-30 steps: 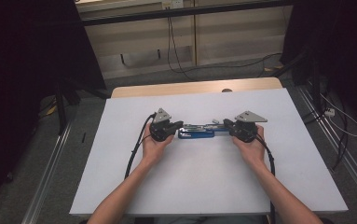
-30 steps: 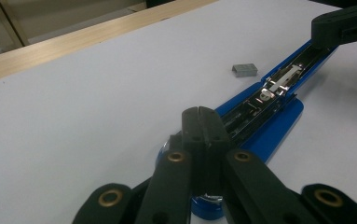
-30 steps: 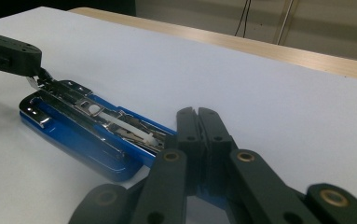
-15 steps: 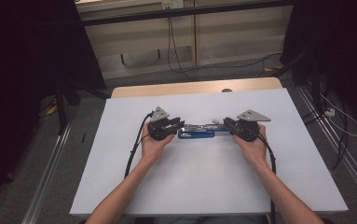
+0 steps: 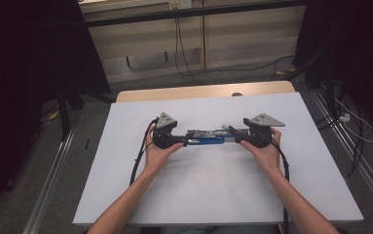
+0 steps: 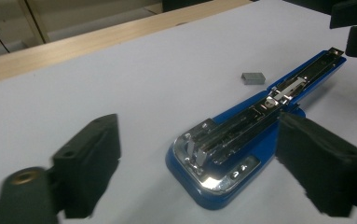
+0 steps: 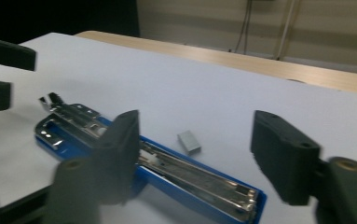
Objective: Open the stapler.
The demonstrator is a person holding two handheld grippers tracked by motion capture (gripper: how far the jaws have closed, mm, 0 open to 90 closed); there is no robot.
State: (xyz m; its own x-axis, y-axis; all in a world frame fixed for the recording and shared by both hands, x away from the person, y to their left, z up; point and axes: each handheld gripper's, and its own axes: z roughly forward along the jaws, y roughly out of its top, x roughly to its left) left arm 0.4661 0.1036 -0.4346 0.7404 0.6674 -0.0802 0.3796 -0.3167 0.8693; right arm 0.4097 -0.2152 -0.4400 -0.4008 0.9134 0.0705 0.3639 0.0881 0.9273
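A blue stapler [image 5: 204, 138] lies opened flat on the white table [image 5: 198, 195], its metal staple channel facing up. My left gripper [image 5: 180, 141] is at its left end and my right gripper [image 5: 236, 138] at its right end. In the left gripper view the jaws of the left gripper [image 6: 198, 126] stand wide apart, having just been opening, with the stapler's [image 6: 260, 112] rounded end between them, untouched. In the right gripper view the right gripper [image 7: 197, 120] has also just been opening; the stapler [image 7: 190, 172] lies low by its left jaw. A small grey staple block [image 6: 253, 78] [image 7: 189, 141] rests beside the stapler.
A wooden strip [image 5: 203, 91] runs along the table's far edge. Cables [image 5: 138, 161] trail from both grippers over the tabletop. Beyond the table are floor cables and dark curtains. Bare white surface surrounds the stapler on all sides.
Both pairs of jaws have spread apart and let go of the stapler's ends. The stapler stays flat where it was, and the hands have hardly shifted.
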